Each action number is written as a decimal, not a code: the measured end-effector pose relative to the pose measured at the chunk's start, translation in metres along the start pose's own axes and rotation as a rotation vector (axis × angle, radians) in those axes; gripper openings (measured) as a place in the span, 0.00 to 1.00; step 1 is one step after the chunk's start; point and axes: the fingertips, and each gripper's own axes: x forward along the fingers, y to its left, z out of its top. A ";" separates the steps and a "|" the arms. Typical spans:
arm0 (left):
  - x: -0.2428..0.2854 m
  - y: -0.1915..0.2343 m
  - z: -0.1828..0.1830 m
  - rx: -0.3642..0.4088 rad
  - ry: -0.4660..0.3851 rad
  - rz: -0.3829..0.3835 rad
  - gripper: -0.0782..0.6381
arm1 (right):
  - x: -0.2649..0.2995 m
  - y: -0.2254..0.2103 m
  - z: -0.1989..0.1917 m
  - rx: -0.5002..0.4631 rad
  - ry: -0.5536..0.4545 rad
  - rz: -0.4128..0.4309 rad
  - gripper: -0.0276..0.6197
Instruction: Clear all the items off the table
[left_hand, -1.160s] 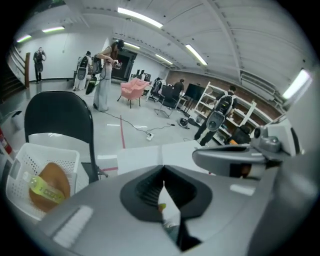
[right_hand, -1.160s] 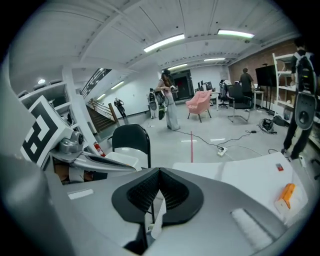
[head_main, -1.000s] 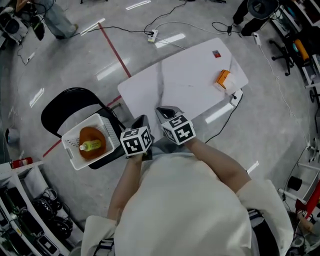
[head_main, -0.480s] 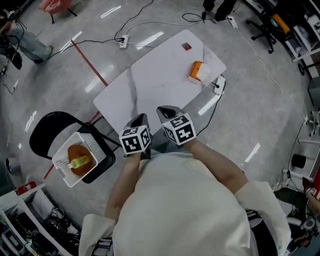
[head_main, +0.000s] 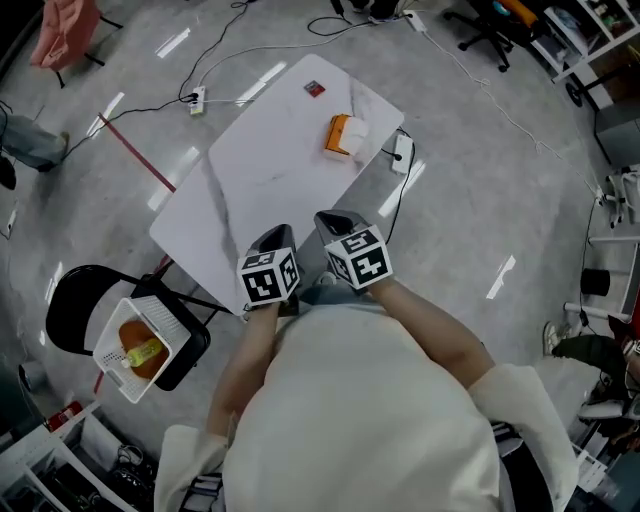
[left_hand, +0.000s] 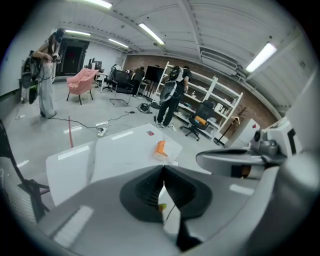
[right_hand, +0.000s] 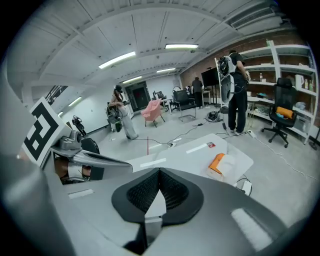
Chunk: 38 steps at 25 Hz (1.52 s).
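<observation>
Overhead, in the head view, a white table (head_main: 270, 170) stretches away toward 12 o'clock, nearly bare. An orange pack (head_main: 340, 133) is seen near its far end at 1 o'clock, and a small red tag (head_main: 314, 88) lies flat beyond it at 12. The left gripper (head_main: 279, 236) and right gripper (head_main: 334, 221) are held side by side over the near edge, well apart from both items. At 8 o'clock a white basket (head_main: 112, 325) rests on a black chair (head_main: 65, 310), with an orange item (head_main: 127, 335) and a yellow-green bottle (head_main: 145, 352) inside.

In the left gripper view, the left gripper (left_hand: 162, 172) is shown with its jaws pressed together and nothing between them. The orange pack (left_hand: 160, 148) is seen at 12 o'clock, past the jaw tips, far up the table (left_hand: 115, 155).

In the right gripper view, the right gripper (right_hand: 159, 175) is likewise closed and empty. The orange pack (right_hand: 216, 162) sits at 2 o'clock, the red tag (right_hand: 211, 145) just beyond it.

The step in hand is judged to be the reach toward the orange pack. The jaws should be opened wide before the pack is met, and the pack should be taken across its narrower side, so that it is not pushed off the far edge. A low, flat approach is likely to be needed for the tag
</observation>
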 end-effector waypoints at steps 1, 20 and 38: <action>0.004 -0.007 0.001 0.011 0.004 -0.006 0.12 | -0.004 -0.008 -0.001 0.011 -0.005 -0.011 0.04; 0.058 -0.066 0.021 0.145 0.068 -0.097 0.12 | -0.041 -0.100 -0.013 0.163 -0.033 -0.192 0.04; 0.139 -0.062 0.095 0.114 0.087 -0.102 0.12 | 0.006 -0.185 0.036 0.173 0.017 -0.251 0.04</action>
